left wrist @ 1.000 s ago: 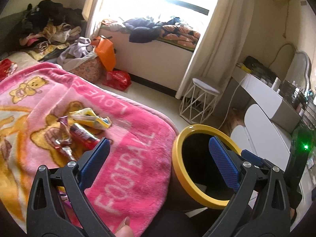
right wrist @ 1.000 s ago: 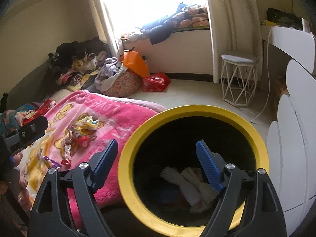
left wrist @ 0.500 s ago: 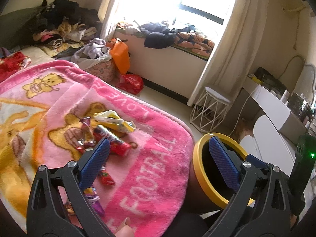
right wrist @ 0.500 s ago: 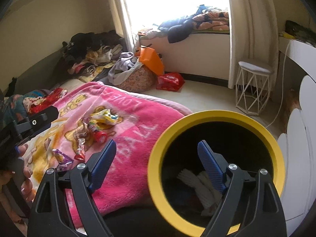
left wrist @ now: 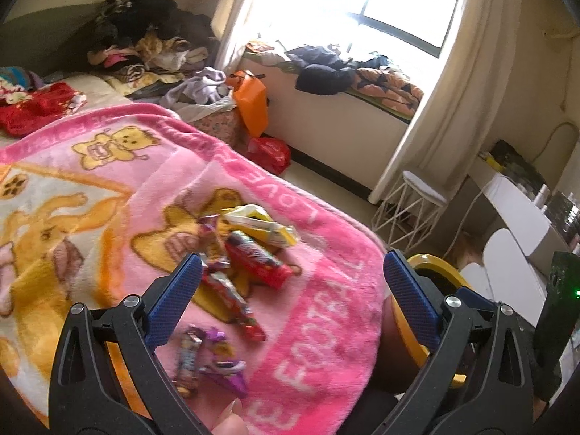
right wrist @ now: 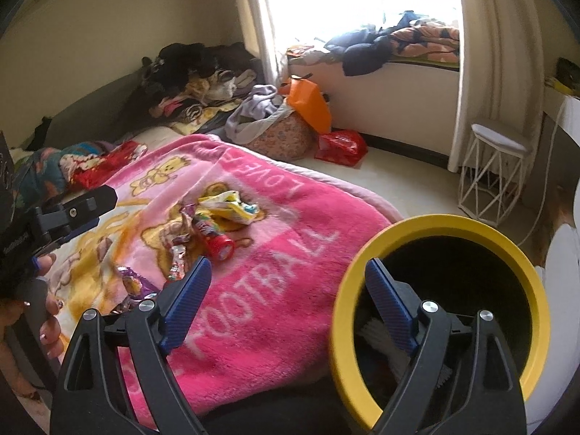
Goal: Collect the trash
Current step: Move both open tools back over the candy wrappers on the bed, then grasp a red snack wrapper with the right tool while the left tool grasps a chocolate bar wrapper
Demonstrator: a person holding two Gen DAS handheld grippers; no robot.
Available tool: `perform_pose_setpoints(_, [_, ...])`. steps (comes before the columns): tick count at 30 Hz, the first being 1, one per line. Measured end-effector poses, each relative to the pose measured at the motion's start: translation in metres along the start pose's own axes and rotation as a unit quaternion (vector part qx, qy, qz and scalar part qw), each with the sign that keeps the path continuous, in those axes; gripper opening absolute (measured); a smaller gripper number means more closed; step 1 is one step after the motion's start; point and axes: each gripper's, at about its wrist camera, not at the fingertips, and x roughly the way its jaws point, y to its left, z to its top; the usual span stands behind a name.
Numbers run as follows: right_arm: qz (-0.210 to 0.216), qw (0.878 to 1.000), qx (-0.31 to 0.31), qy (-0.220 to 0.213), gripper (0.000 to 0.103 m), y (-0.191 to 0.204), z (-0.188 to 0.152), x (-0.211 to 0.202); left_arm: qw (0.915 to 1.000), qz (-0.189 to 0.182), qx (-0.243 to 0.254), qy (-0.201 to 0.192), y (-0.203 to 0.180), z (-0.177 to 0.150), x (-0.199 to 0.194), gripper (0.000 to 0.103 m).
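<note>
Several snack wrappers lie on a pink blanket (left wrist: 319,333): a yellow packet (left wrist: 259,226), a red tube (left wrist: 257,259), a long red wrapper (left wrist: 228,299) and a purple wrapper (left wrist: 223,362). They also show in the right wrist view, with the red tube (right wrist: 214,241) and yellow packet (right wrist: 232,208). A yellow-rimmed black bin (right wrist: 440,230) stands beside the bed, with white trash inside (right wrist: 384,340). My left gripper (left wrist: 290,301) is open and empty above the wrappers. My right gripper (right wrist: 286,304) is open and empty between blanket and bin. The left gripper's body shows at left in the right wrist view (right wrist: 72,210).
A white wire stool (right wrist: 496,174) stands on the floor by the curtain. An orange bag (right wrist: 308,105), a red bag (right wrist: 340,146) and piled clothes (right wrist: 203,79) lie beyond the bed. White furniture (left wrist: 514,210) is at the right.
Both grippers have swung left, away from the bin and over the blanket. The wrappers now lie between the left gripper's fingers. Both stayed open.
</note>
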Motion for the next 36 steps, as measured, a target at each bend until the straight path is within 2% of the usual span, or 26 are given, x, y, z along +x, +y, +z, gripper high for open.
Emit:
perform_pose_setpoints(12, [0.036,0.998,-0.041,0.015,0.084,0.034,0.010,0.030,0.9984,0.049,-0.027,-0.003,0.052,0.005,-0.015,0.092])
perform_pose_setpoints(22, [0.074,0.993,-0.082,0.039,0.084,0.070,0.011,0.058,0.9965,0.063,-0.051,0.023,0.087,-0.010,-0.022,0.091])
perform_pose_setpoints(26, [0.088,0.990,-0.093,0.052,0.084,0.080,0.008,0.070,0.9953,0.065,-0.058,0.043,0.097,-0.019,-0.020,0.079])
perform_pose_setpoints(28, [0.095,0.989,-0.099,0.062,0.084,0.086,0.007,0.077,0.9942,0.064,-0.066,0.057,0.104,-0.023,-0.016,0.070])
perform_pose_setpoints(32, [0.106,0.985,-0.107,0.080,0.075,0.094,0.005,0.091,0.9916,0.050,-0.083,0.086,0.111,-0.033,-0.010,0.058])
perform_pose_setpoints(36, [0.127,0.981,-0.099,0.107,0.065,0.099,0.003,0.108,0.9881,0.031,-0.093,0.119,0.113,-0.047,-0.003,0.050])
